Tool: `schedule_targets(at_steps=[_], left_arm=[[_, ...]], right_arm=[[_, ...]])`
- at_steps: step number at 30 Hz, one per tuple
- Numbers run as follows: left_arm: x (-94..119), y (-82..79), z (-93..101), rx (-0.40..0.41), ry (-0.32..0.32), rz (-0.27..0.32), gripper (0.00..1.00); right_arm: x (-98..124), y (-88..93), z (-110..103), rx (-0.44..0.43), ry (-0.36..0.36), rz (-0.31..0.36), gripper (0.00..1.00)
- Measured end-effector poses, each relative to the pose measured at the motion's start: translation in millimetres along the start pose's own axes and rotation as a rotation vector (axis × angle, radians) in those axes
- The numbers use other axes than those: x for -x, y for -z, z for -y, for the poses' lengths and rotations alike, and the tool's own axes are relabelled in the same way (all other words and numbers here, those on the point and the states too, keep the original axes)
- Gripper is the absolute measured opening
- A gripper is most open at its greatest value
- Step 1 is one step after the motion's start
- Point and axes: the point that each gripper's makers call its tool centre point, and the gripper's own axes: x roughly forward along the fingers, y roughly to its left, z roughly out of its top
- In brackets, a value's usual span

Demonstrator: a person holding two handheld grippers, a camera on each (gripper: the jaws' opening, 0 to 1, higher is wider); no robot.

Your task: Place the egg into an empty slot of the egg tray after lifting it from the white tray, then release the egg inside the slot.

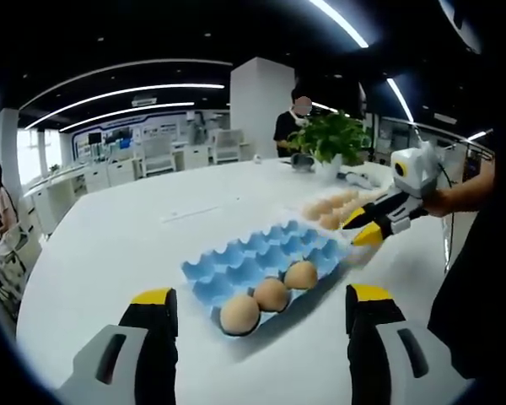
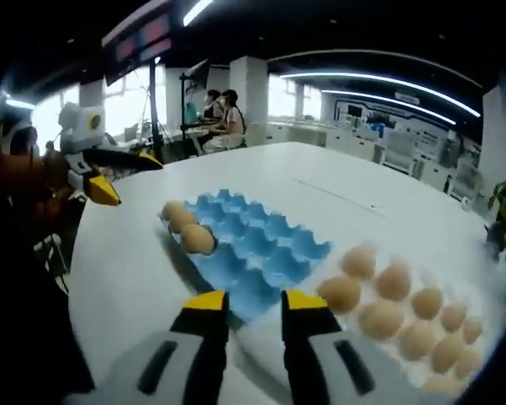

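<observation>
In the left gripper view, the left tongs (image 1: 261, 308) rose from the bottom with their yellow-tipped jaws spread wide and nothing between them, hovering above the near edge of a broad white counter (image 1: 135, 245). Just beyond them lay a blue egg tray (image 1: 253, 257), set at a slant, with three brown eggs (image 1: 271, 294) in the row of slots nearest the camera and the remaining slots bare. Past the tray's far end, toward the counter's right edge, more eggs sat in a white tray (image 1: 297, 211); its surface was hard to tell from the counter. The right tongs (image 1: 364, 228) reached in from the right above that spot, held by a person's hand (image 1: 455, 196); its jaws looked nearly together, with no egg seen in them. A potted green plant (image 1: 333, 139) stood at the far side of the counter, and a person in dark clothes (image 1: 288, 125) stood behind it. In the right gripper view, the right tongs (image 2: 246, 302) came up from the bottom with jaws narrowly parted and nothing gripped, over the gap where the egg tray (image 2: 257, 249) met the white tray (image 2: 266, 342). The three eggs (image 2: 197, 240) lay along the egg tray's far left edge. The loose eggs (image 2: 379, 319) filled the white tray to the right, blurred. The left tongs (image 2: 118, 177) hung open at the counter's left edge.
</observation>
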Motion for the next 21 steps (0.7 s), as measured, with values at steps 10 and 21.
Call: schedule_targets(at_steps=[10, 21], left_arm=[[-0.8, -1.3, 0.6, -0.006, -0.002, 0.003, 0.83], [-0.9, -0.9, 2.1, -0.008, 0.003, 0.0, 0.82]], right_arm=[[53.4, 24.9, 72.0, -0.107, 0.278, -0.004, 0.24], [104.9, 63.2, 138.9, -0.25, 0.559, -0.075, 0.25]])
